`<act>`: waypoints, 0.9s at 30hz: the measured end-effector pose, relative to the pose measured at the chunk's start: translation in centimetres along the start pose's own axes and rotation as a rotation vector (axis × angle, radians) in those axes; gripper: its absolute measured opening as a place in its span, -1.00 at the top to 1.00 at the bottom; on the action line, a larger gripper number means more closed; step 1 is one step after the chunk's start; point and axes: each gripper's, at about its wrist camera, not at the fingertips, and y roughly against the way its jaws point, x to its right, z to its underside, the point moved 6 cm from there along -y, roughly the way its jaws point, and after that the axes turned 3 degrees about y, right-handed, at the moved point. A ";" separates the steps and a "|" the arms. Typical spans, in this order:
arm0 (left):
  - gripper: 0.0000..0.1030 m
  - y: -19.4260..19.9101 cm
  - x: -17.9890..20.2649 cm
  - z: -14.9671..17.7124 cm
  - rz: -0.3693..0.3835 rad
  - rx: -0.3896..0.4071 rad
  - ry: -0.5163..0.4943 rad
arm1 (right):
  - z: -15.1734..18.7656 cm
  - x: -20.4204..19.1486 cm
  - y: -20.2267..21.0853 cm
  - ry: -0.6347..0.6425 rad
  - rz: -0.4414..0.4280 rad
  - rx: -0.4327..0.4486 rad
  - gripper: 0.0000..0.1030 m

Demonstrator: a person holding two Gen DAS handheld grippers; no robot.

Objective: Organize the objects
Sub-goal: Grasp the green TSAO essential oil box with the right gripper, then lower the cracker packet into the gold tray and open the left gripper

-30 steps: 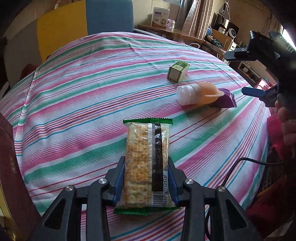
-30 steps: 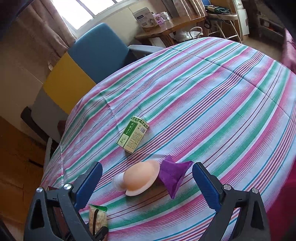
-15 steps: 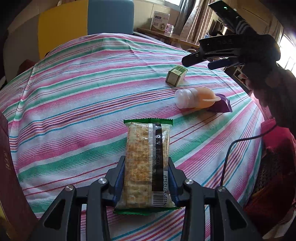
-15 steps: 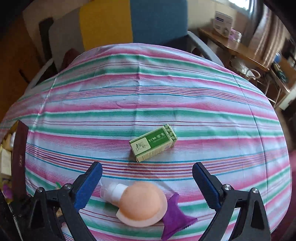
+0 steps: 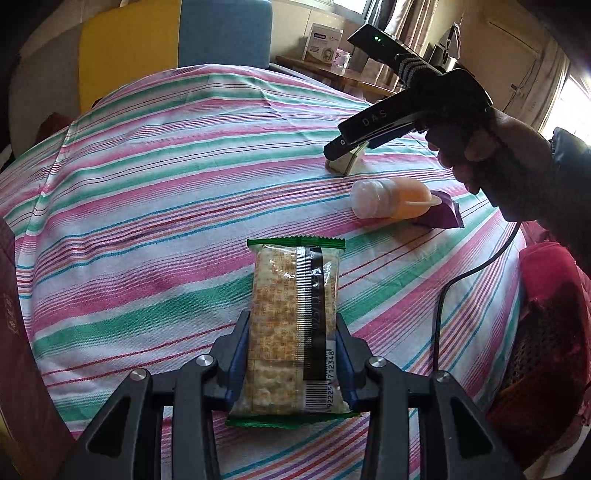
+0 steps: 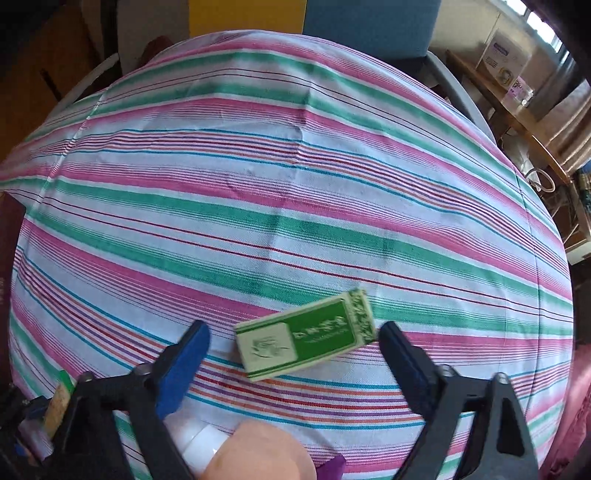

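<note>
Here the right gripper (image 6: 291,354) hangs over the striped worktop (image 6: 258,192), its fingers closing around the green carton (image 6: 306,345) lying between them, untouched. The left gripper (image 5: 293,354) clamps the cracker packet (image 5: 293,321).

Your left gripper (image 5: 293,354) clamps a cracker packet (image 5: 293,325) at the near edge of the cloth-covered table (image 5: 147,192). Far right of it lies a bottle (image 5: 391,199), with a pouch (image 5: 443,216) touching its right end. Just beyond the bottle, a small box (image 6: 306,343) lies between your right gripper's (image 6: 293,347) closing jaws, untouched. A chair (image 5: 221,33) stands behind the table.
</note>
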 end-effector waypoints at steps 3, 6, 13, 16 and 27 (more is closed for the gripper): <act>0.21 0.0 0.2 0.0 -0.007 0.001 -0.007 | 0.3 -0.1 0.6 -0.001 0.016 0.027 -0.47; 0.21 -0.1 0.3 0.0 -0.009 0.000 -0.010 | 0.8 -0.4 2.5 -0.022 0.023 0.091 -0.47; 0.22 0.7 0.5 -0.4 -0.004 -0.010 -0.004 | 2.3 -3.9 8.7 -0.108 -0.048 0.271 -0.47; 0.22 3.0 0.5 -0.3 0.001 0.017 -0.008 | 3.2 -5.2 10.7 -0.138 -0.083 0.333 -0.47; 0.22 15.9 -6.4 0.4 0.019 0.171 0.205 | 5.8 -12.3 7.7 -0.036 -0.162 0.290 -0.47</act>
